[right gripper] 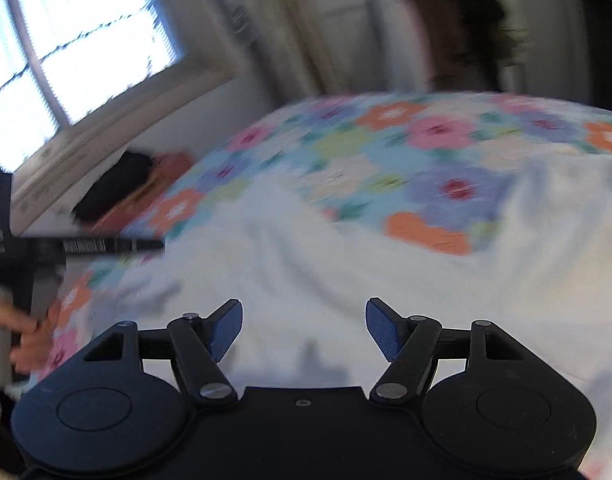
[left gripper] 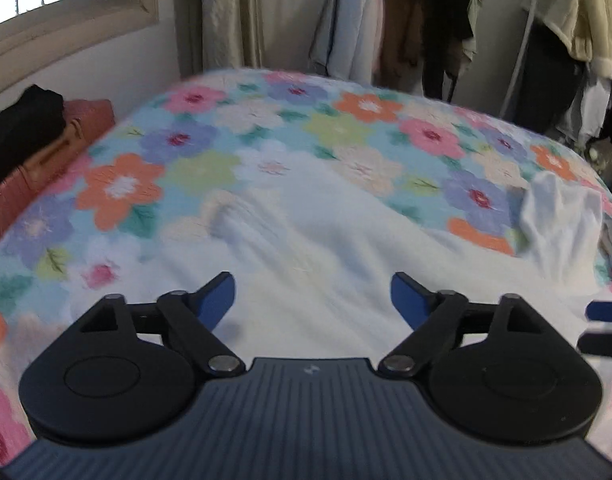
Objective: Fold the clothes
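No readable writing on either of my tools. Left gripper (left gripper: 313, 300): jaws wide apart, nothing between them. Right gripper (right gripper: 304, 330): same. White garment (left gripper: 306, 248) lies spread directly beneath and ahead of both jaws, on the floral bedspread (left gripper: 210, 132). Beyond the jaws the bedspread runs bare to its far edge; hanging clothes (left gripper: 445, 20) behind.

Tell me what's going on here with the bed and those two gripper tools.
A person is folding clothes on a bed with a flowered cover, a handheld gripper in each hand. A white garment lies spread on the cover. The left gripper and the right gripper are both open above it, with nothing between their fingers. A black and reddish pile of clothes sits at the bed's far left edge under the window.
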